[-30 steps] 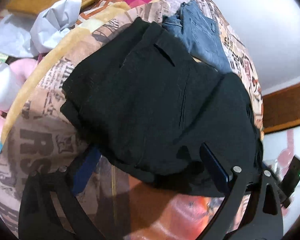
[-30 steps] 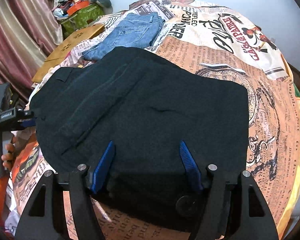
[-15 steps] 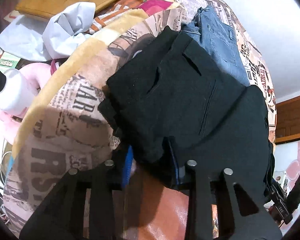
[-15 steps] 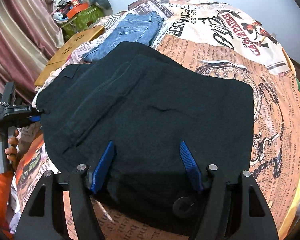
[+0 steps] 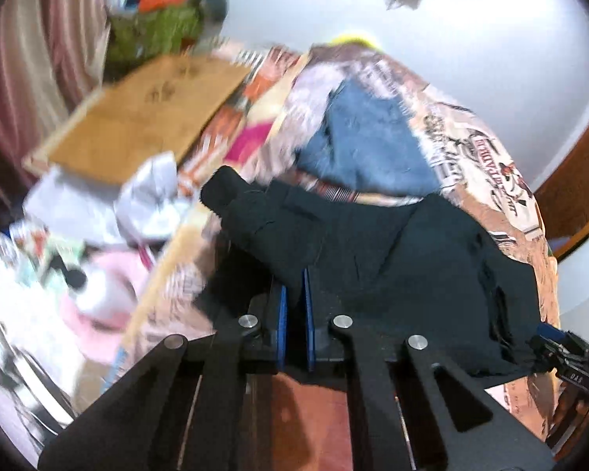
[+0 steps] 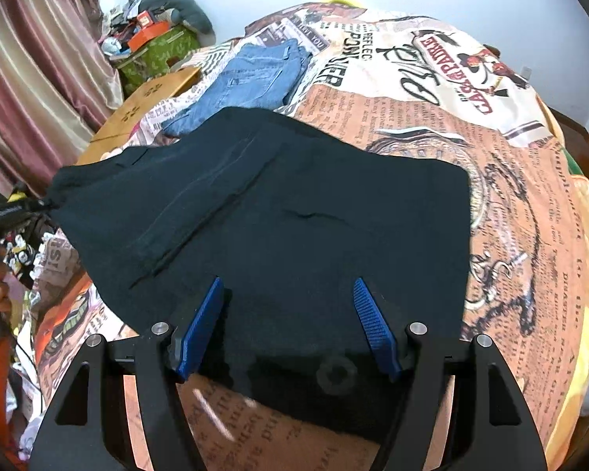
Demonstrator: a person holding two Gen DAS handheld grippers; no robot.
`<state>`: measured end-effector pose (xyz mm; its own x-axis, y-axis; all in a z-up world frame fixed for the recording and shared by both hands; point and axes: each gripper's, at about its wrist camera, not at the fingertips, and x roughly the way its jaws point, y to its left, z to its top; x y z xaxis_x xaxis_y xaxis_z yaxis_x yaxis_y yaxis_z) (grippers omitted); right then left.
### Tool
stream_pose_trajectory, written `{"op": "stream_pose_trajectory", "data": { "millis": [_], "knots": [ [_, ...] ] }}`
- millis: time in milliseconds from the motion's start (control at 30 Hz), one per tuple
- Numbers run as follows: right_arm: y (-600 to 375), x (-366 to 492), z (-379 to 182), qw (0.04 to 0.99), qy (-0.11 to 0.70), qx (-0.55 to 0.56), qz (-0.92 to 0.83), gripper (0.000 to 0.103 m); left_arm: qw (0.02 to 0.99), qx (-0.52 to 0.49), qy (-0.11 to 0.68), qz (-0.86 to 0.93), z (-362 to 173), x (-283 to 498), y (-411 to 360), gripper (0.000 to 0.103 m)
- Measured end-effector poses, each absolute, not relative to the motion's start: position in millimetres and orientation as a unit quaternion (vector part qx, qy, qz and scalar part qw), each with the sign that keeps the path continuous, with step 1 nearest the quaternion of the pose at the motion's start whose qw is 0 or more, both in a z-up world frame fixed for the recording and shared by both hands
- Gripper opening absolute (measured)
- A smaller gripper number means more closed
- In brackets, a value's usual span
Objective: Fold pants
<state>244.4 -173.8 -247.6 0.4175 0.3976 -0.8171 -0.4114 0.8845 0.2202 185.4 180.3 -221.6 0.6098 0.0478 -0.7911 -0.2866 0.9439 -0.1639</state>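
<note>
My left claw (image 5: 294, 314) is pinched tight on the near left edge of the black pants (image 6: 278, 212). The two blue pads are almost touching, with a bit of dark cloth between them. My right claw (image 6: 288, 325) is wide open. Its pads sit on either side of the near edge of the pants, over the cloth, but they are not squeezing anything.

The black pants lie spread on the bed cover (image 6: 510, 204), the one with newspaper pictures on it. The blue jeans (image 6: 255, 78) lie just past them, on the far side, and the far edge of the black pants looks like it touches them.

Here is what could go wrong, I think.

I only hold one corner. If I lift and pull with my left claw alone, the rest of the pants may drag and bunch up, and the fold will come out crooked. My right claw needs to close on its edge first.

My left claw holds only a small bit of cloth. It could slip out if I tug hard.

The left camera picture is blurry, so that claw seems to be moving fast. Fast moves make the cloth flop.

The jeans are so close that the black pants could catch them and pull them along.

The left side of the bed is close. Off the edge there is a heap of white and pink stuff (image 5: 110, 274) I cannot make out well. The pants could slide off that way.
</note>
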Motion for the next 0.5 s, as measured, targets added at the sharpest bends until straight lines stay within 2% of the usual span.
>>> {"op": "stream_pose_trajectory", "data": {
  "millis": [167, 300, 467, 500],
  "knots": [
    [-194, 238, -242, 0.851, 0.475, 0.007, 0.225, 0.065, 0.899, -0.104, 0.417, 0.088, -197, 193, 165, 0.007],
    [-209, 234, -241, 0.854, 0.475, 0.014, 0.212, 0.065, 0.876, -0.131, 0.452, 0.101, -225, 199, 179, 0.009],
    [-213, 233, -243, 0.853, 0.477, 0.015, 0.212, 0.065, 0.806, -0.199, 0.546, 0.108, -291, 195, 205, 0.022],
    [-213, 232, -243, 0.853, 0.477, 0.014, 0.212, 0.065, 0.794, -0.22, 0.556, 0.105, -303, 190, 211, 0.033]
  ]
}}
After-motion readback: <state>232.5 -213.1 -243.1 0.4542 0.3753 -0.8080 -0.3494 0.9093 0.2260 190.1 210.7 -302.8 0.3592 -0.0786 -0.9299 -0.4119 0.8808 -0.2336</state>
